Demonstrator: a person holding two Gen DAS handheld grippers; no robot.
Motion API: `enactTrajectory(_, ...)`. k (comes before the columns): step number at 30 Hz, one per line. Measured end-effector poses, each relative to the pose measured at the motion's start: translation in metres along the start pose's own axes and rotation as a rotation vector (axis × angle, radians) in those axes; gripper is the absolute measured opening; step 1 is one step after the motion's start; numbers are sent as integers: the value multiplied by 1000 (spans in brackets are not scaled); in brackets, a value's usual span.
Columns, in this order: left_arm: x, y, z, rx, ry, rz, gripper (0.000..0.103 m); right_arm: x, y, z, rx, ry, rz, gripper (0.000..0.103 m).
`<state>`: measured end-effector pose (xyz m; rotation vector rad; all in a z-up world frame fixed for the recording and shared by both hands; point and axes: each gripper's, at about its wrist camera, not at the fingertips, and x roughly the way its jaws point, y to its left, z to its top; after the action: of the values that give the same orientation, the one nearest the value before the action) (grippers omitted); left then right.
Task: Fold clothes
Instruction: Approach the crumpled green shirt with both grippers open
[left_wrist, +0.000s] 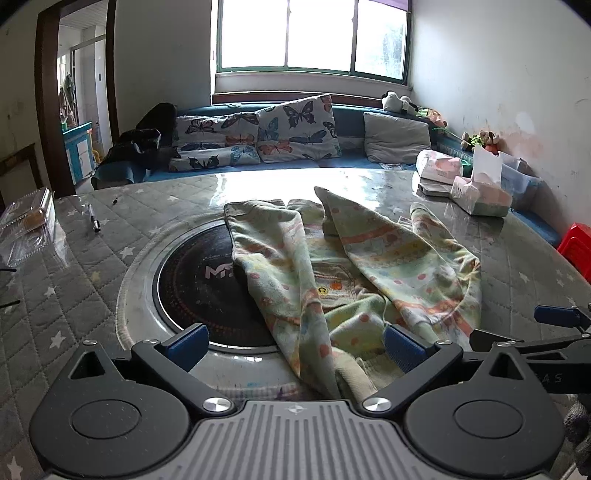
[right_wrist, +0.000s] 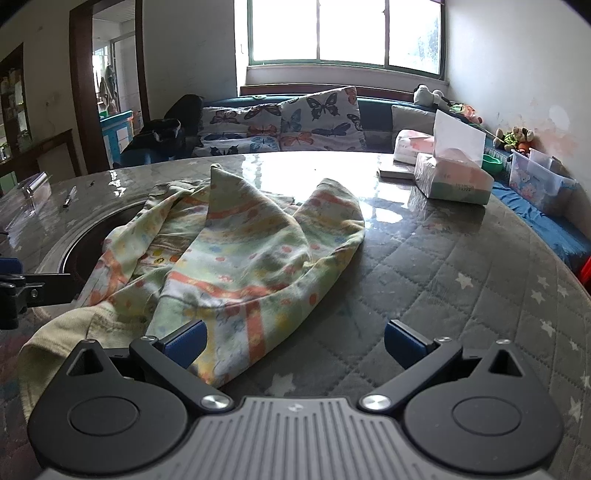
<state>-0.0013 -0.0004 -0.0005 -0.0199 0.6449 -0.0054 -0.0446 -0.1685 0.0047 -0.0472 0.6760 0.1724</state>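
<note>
A crumpled pale green child's garment with orange stripes and dots lies on the round table, partly over the black hotplate. My left gripper is open, its fingers either side of the garment's near edge. In the right wrist view the garment lies ahead and to the left. My right gripper is open and empty, its left finger by the garment's near hem and its right finger over bare tablecloth. The right gripper's finger shows at the right edge of the left wrist view.
The table has a grey quilted star cover under clear plastic. Tissue boxes stand at the back right. A pen and a clear plastic box lie at the left. A sofa with butterfly cushions stands behind the table.
</note>
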Motion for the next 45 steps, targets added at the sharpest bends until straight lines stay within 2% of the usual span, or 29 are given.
enactTrajectory(7,-7,-3,-11,-24,4,-7,103,-7,2,-9,6,-8,0,103)
enactTrajectory(12,-6,-4,-14,-23,43,2,103,-10,0,-12,19,7,11,103)
enactTrajectory(29,-19,-5,-34,-28,59,18,103,-23,-7,-29,36,20,-3,103)
enactTrajectory(45,-39,-17,-50,22,45,27,103,-41,1,-37,5,1,11,103)
